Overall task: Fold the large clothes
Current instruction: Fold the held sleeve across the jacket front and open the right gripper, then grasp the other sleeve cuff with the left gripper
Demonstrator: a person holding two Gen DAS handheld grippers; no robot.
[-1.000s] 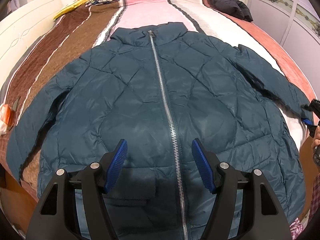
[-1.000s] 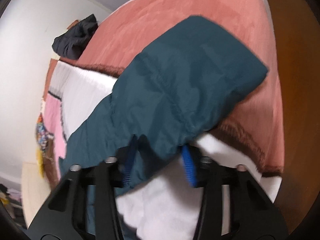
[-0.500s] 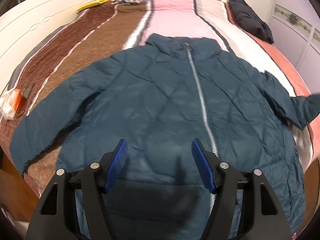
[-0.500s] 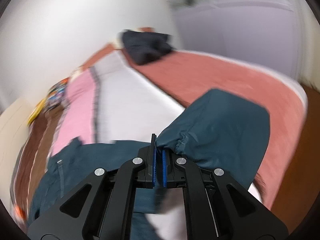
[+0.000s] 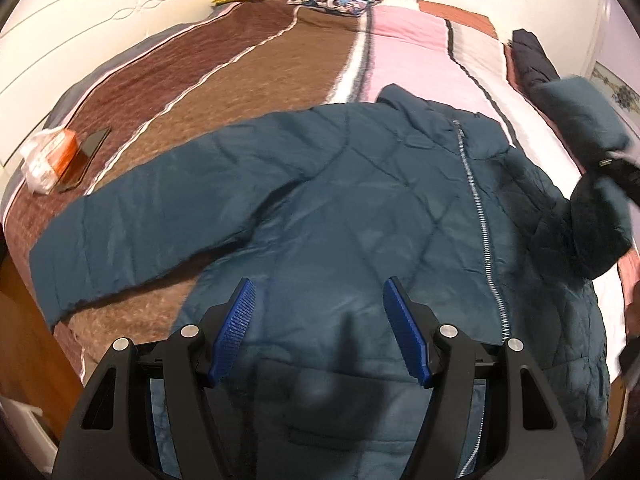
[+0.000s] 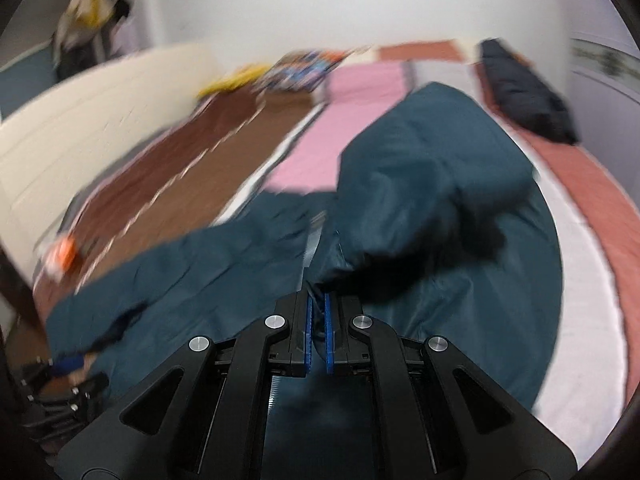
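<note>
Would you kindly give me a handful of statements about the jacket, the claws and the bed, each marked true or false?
1. The right claw is shut on the jacket sleeve. True.
2. The left claw grips the jacket's hem. False: its jaws stand wide apart above the jacket, with nothing pinched between them.
3. The jacket's zipper is done up. True.
4. The sleeve near the orange packet is folded over the chest. False: that sleeve lies stretched out flat on the blanket.
5. A dark garment lies on the bed beyond the jacket. True.
6. The jacket is bright red. False: it is dark teal.
</note>
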